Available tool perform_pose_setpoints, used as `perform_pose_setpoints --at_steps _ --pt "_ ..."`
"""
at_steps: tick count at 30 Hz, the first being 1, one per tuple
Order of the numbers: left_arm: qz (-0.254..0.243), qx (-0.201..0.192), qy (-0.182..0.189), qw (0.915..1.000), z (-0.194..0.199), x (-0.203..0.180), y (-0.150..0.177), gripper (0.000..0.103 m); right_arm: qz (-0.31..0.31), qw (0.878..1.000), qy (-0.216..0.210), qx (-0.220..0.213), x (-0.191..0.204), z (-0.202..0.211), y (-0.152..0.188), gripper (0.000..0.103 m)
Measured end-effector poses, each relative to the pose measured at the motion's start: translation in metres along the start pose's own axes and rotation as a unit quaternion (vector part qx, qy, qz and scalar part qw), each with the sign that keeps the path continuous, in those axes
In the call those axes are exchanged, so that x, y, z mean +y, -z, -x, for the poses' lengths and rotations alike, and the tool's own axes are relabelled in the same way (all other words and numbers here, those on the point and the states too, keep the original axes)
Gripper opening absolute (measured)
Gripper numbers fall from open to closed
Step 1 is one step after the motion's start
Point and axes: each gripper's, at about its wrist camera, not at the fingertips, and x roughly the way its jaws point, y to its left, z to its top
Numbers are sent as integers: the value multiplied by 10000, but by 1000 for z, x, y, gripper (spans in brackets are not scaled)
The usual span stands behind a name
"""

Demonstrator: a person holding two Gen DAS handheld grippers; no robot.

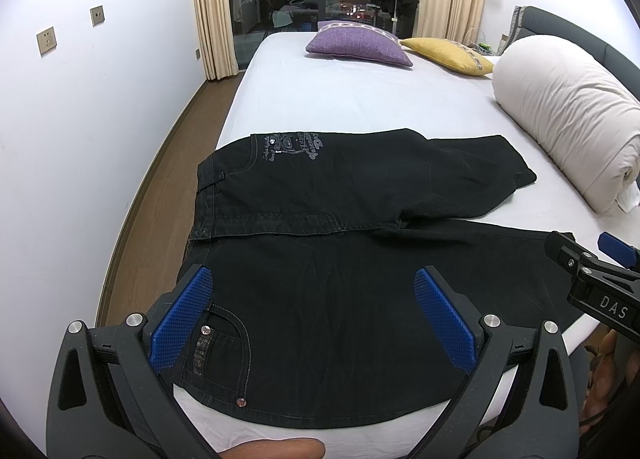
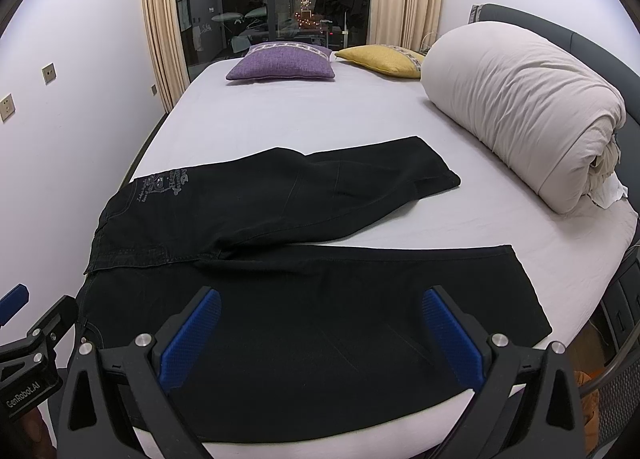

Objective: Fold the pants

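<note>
Black pants (image 1: 320,259) lie flat on the white bed (image 1: 360,99), waistband to the left, one leg angled away toward the rolled duvet, the other along the near edge. They also show in the right wrist view (image 2: 304,299). My left gripper (image 1: 314,287) is open and empty, hovering above the waist and pocket area. My right gripper (image 2: 320,307) is open and empty above the near leg; it also shows in the left wrist view at the right edge (image 1: 580,251). The left gripper appears at the right wrist view's left edge (image 2: 24,315).
A rolled white duvet (image 2: 520,107) lies on the right of the bed. A purple cushion (image 2: 284,63) and a yellow cushion (image 2: 384,59) sit at the far end. A wall (image 1: 80,119) and a strip of wooden floor (image 1: 160,179) run along the left.
</note>
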Motion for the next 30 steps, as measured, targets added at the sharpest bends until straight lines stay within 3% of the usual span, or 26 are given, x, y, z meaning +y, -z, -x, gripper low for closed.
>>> perform_pose_setpoints --at_steps 30 --pt "9 13 8 10000 0 0 0 103 20 10000 -17 41 5 1 5 103"
